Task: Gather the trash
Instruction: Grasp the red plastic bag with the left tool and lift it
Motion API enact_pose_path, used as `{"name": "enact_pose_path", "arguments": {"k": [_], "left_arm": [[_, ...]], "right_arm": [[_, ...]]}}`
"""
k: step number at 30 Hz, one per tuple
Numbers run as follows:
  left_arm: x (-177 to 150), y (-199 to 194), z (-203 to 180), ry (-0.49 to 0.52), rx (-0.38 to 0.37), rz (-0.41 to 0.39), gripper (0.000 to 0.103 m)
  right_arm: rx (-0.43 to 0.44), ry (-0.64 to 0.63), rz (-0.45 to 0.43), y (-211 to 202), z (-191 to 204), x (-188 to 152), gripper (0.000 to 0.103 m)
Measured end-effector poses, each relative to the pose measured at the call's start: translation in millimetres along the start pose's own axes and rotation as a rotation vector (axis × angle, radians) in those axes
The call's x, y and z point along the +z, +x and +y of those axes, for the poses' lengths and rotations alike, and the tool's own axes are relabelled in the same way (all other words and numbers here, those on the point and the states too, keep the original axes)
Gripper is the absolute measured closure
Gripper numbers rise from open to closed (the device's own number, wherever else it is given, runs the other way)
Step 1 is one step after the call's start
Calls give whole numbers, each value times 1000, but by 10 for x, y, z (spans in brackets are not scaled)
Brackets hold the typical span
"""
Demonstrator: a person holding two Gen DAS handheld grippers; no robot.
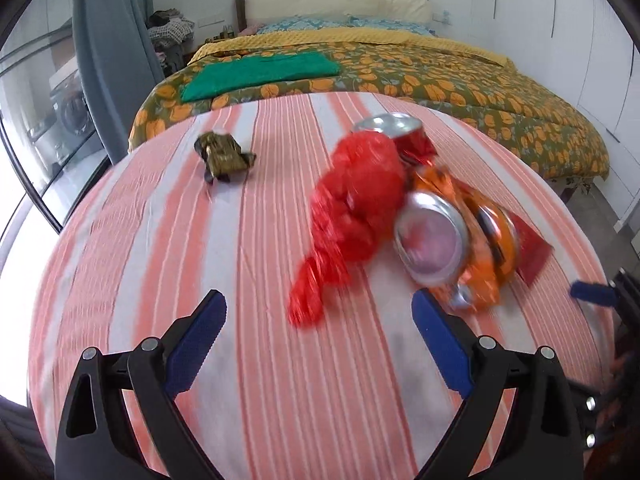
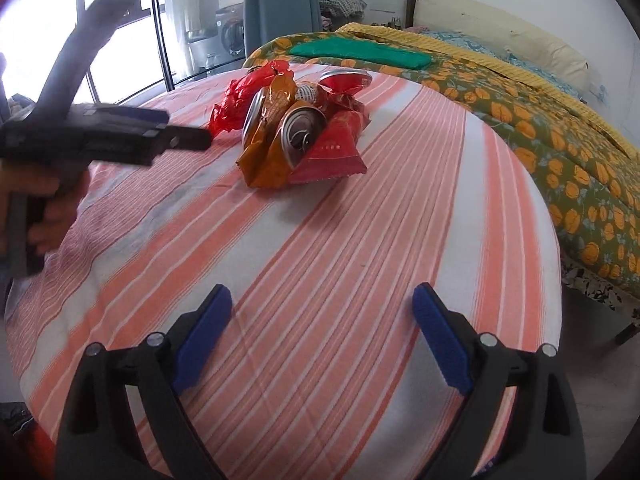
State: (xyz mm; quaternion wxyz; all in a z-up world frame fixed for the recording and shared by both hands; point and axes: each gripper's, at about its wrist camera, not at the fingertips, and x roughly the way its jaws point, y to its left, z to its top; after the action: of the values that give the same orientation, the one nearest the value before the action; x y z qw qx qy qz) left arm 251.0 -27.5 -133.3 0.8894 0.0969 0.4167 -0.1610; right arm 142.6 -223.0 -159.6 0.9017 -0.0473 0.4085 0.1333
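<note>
A heap of trash lies on the striped tablecloth (image 1: 248, 240): a crumpled red plastic bag (image 1: 352, 208), a crushed can (image 1: 430, 242) in an orange wrapper (image 1: 486, 260), a red can (image 1: 394, 128) behind and a red packet (image 1: 534, 256). A small dark gold wrapper (image 1: 224, 154) lies apart to the left. My left gripper (image 1: 320, 334) is open and empty just short of the heap. My right gripper (image 2: 322, 332) is open and empty, well back from the heap (image 2: 296, 128). The left gripper also shows in the right wrist view (image 2: 188, 138).
A bed (image 1: 460, 80) with an orange-flowered cover and a folded green cloth (image 1: 260, 74) stands behind the table. A blue curtain (image 1: 108, 60) and a window (image 2: 80, 12) are at the left. The table edge (image 2: 556, 240) drops off on the right.
</note>
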Motion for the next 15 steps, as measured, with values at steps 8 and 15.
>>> {"name": "enact_pose_path", "arguments": {"k": [8,15], "left_arm": [[226,255,48,11,-68,30,21],[210,282,-26,30,-84,47,66]], "right_arm": [[0,1,-1,6,-1,1,13],[-1,1,-1,4,-4,0,12]]}}
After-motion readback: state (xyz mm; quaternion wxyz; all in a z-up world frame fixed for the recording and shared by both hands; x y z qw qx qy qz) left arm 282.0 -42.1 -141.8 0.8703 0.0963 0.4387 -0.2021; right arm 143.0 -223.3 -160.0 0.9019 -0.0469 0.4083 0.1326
